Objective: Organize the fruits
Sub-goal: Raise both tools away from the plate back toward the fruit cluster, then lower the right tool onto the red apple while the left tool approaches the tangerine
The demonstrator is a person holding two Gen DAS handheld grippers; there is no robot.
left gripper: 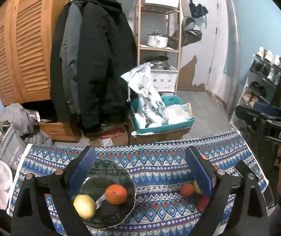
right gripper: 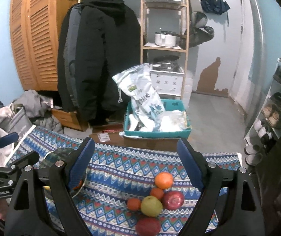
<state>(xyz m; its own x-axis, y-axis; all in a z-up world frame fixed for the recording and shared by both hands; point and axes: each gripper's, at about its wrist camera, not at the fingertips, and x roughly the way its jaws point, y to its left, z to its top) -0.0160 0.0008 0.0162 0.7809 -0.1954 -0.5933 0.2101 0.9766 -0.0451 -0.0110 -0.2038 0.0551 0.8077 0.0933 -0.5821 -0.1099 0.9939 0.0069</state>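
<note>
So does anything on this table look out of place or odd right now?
Nothing is spilled or damaged. Only a yellow lemon and an orange sit on the dark glass plate; six other fruits, including a red apple, lie loose on the patterned tablecloth.

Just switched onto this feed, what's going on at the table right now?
A person with a gripper in each hand is sorting fruit on a patterned tablecloth. The glass plate already holds an orange and a yellow fruit. The left gripper hangs open above that plate, holding nothing. The right gripper is open and empty too, over a loose pile of oranges, apples and a green fruit still on the cloth.
</note>
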